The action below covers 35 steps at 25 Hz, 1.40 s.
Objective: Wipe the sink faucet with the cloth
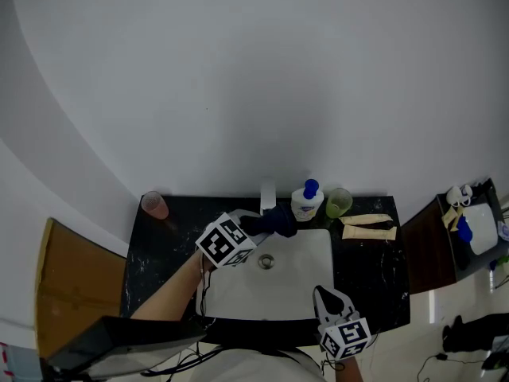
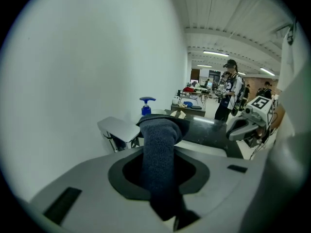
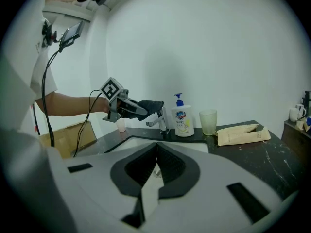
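Closest in, the right gripper (image 3: 156, 152) hovers over the white sink (image 1: 238, 293), its jaws pressed together on nothing. Farther back, the left gripper (image 2: 158, 174) clenches a dark blue-grey cloth (image 2: 158, 140). It is a thick, knitted roll bulging past the jaws, its end just beside the flat chrome faucet (image 2: 119, 129) at the sink's back rim.

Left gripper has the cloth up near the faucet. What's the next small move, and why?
Probably ease the left gripper sideways until the cloth lies on the faucet spout, then stroke along it. The gripper is clamped on the cloth, whose tip sits beside the spout, seemingly not on it.
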Each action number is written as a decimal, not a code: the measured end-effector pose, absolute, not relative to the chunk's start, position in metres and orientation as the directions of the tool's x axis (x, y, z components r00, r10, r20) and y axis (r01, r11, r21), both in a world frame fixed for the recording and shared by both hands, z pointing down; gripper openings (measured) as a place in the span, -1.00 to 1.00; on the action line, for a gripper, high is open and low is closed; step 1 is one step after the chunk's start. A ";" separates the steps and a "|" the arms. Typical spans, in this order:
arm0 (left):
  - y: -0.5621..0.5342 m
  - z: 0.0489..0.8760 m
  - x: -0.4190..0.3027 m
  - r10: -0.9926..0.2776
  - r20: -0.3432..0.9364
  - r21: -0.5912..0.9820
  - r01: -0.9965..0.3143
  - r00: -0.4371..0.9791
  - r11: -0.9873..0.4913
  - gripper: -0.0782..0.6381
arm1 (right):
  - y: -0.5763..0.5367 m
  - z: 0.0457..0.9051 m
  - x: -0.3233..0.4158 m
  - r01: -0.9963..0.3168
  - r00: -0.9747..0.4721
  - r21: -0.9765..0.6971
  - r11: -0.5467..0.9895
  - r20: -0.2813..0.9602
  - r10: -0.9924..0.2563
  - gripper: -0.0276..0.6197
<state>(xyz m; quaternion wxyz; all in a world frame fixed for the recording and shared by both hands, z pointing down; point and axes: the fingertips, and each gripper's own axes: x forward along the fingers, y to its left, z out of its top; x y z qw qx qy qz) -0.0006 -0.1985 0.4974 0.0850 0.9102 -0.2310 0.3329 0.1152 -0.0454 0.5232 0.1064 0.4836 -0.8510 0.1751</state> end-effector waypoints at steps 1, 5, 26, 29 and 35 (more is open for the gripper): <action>-0.205 0.502 -0.003 -0.366 0.652 0.013 -0.492 0.664 -0.870 -0.53 | -0.045 0.523 0.115 -0.861 -0.509 -0.195 0.470 0.351 -0.786 -0.90; -0.218 0.521 -0.011 -0.342 0.673 0.110 -0.546 0.656 -0.831 -0.53 | -0.042 0.522 0.120 -0.867 -0.498 -0.195 0.458 0.354 -0.792 -0.90; -0.157 0.595 -0.029 -0.137 0.845 0.116 -0.428 0.516 -0.896 -0.54 | -0.041 0.530 0.119 -0.869 -0.494 -0.196 0.454 0.367 -0.788 -0.90; -0.157 0.617 -0.037 -0.184 0.850 0.084 -0.472 0.494 -0.877 -0.54 | -0.040 0.531 0.118 -0.868 -0.496 -0.193 0.457 0.367 -0.787 -0.90; -0.188 0.595 -0.047 -0.327 0.801 0.010 -0.557 0.502 -0.830 -0.54 | -0.039 0.532 0.120 -0.871 -0.490 -0.188 0.453 0.372 -0.788 -0.90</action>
